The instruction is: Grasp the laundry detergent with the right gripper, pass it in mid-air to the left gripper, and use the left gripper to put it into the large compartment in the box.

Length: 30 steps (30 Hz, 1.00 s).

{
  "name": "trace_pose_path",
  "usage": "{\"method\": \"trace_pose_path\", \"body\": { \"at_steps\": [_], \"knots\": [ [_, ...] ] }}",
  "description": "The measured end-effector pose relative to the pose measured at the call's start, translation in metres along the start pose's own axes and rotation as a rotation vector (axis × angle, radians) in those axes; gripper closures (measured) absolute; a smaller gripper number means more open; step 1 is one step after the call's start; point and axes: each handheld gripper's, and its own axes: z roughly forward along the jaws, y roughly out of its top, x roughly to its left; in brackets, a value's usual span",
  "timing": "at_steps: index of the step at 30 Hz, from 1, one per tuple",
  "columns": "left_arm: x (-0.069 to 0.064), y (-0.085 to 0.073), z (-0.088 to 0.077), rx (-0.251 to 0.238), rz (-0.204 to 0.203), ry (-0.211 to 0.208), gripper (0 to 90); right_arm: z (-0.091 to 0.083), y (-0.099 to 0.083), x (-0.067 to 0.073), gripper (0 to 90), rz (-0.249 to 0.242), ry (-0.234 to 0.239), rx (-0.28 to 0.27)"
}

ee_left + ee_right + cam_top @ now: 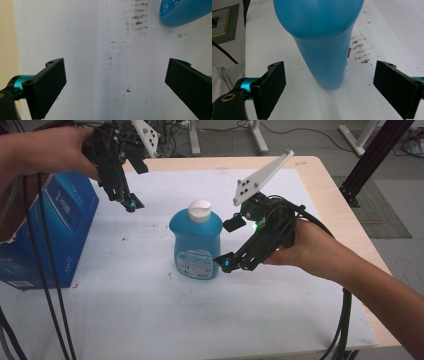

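A blue bottle (322,45) stands on a white sheet (387,22). The right gripper (329,90) is just before the bottle, jaws wide apart either side. Brown specks (360,53) lie beside the bottle.

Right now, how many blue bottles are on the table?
1. The blue bottle stands upright mid-table on the white sheet, with the open right gripper beside it. The blue box at the left edge could hide something behind it.

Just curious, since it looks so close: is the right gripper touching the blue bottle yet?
Apart. In the right gripper view, the right gripper is open, and white table shows between each jaw and the blue bottle.
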Motion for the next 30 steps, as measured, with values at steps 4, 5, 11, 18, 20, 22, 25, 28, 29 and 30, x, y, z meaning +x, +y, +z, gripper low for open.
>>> {"method": "trace_pose_path", "body": {
  "at_steps": [4,5,11,18,20,22,25,28,29,30],
  "knots": [
    [0.0,0.0,0.0,0.0,0.001,0.0,3.5,0.004,-0.003,0.0,10.4,-0.002,0.004,-0.009],
    [0.0,0.0,0.0,-0.001,0.001,-0.001,3.5,0.004,-0.004,0.0,10.5,-0.002,0.002,-0.013],
    [0.0,0.0,0.0,0.0,0.001,-0.001,3.6,0.008,-0.007,-0.002,10.4,-0.007,0.003,-0.064],
    [0.0,0.0,0.0,0.001,0.001,-0.001,3.6,0.015,-0.009,-0.003,10.4,-0.004,0.004,-0.099],
    [0.0,0.0,0.0,-0.001,-0.001,-0.001,3.6,0.017,-0.009,-0.004,10.5,-0.008,0.004,-0.109],
    [0.0,0.0,0.0,-0.001,0.001,-0.001,3.5,0.019,-0.009,-0.004,10.4,-0.008,0.004,-0.116],
    [0.0,-0.001,0.0,0.001,-0.002,0.001,3.5,0.022,-0.009,-0.005,10.4,-0.011,0.001,-0.121],
    [0.0,-0.001,0.0,0.003,-0.001,-0.001,3.6,0.026,-0.008,-0.005,10.5,-0.014,0.001,-0.128],
    [0.0,-0.001,0.001,0.004,-0.002,-0.002,3.6,0.027,-0.008,-0.005,10.5,-0.016,0.002,-0.133],
    [0.0,-0.001,0.001,0.006,-0.003,-0.001,3.5,0.028,-0.007,-0.004,10.4,-0.015,0.002,-0.133]
  ]
}}
